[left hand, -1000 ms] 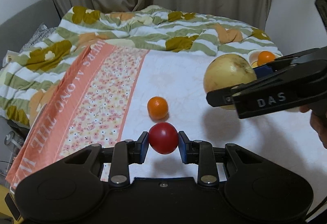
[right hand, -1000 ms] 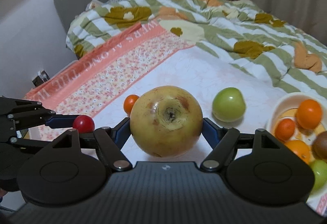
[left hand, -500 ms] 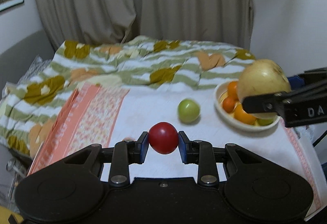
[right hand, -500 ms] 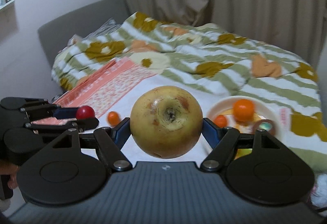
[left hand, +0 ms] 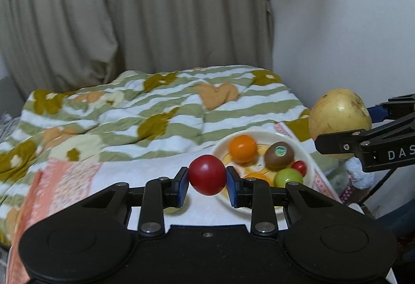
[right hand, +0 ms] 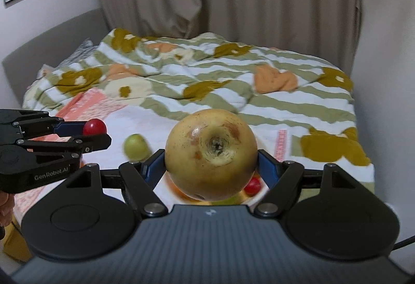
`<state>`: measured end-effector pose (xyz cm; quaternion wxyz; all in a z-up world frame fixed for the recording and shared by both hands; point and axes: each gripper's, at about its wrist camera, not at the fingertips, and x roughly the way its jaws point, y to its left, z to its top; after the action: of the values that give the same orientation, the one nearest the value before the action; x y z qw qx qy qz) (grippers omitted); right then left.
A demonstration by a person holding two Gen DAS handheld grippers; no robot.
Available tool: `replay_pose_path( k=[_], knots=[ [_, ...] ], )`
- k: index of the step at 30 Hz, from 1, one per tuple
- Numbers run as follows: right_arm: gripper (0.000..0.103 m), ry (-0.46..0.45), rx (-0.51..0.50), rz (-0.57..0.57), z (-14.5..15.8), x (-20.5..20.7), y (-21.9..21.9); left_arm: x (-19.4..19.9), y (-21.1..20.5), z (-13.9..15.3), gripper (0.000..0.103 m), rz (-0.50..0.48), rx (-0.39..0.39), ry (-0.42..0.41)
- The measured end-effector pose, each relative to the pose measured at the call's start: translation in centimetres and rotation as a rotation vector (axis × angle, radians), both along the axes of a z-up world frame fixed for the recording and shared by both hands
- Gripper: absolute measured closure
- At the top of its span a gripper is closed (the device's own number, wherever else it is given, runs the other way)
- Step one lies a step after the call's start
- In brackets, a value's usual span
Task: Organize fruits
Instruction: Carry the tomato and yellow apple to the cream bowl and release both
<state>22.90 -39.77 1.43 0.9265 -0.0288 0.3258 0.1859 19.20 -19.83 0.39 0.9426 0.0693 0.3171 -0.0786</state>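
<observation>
1. The white bowl sits near the right edge of the bed's white cloth, with the wall close beyond it; open cloth lies to its left, and the striped quilt rises behind.
2. The left gripper is closed on a small red fruit, held in the air just in front of the bowl's near-left rim.
3. The right gripper is spread wide around a big yellow fruit with brown blotches (stem pit facing the camera), held above the bowl.
4. Inside the bowl: an orange, a brown kiwi with a sticker, a green fruit and a small red one.
5. A loose green fruit lies on the cloth, left of the bowl.
</observation>
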Motion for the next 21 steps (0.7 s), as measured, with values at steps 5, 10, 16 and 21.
replay_pose_path(
  k=[5, 10, 16, 21],
  knots=[
    [0.013, 0.014, -0.005, -0.047, -0.6, 2.6, -1.5, 3.3, -2.3, -1.3, 0.069, -0.071, 0.014, 0.035],
    [0.013, 0.044, -0.004, -0.085, -1.8, 5.1, -2.2, 7.3, -4.1, -3.4, 0.069, -0.14, 0.032, 0.086],
    [0.013, 0.096, -0.01, -0.122, -3.5, 7.6, -2.8, 11.2, -5.7, -6.3, 0.069, -0.216, 0.053, 0.167],
    [0.013, 0.129, -0.008, -0.146, -4.7, 8.7, -3.3, 13.1, -6.4, -8.3, 0.068, -0.246, 0.063, 0.215]
  ],
)
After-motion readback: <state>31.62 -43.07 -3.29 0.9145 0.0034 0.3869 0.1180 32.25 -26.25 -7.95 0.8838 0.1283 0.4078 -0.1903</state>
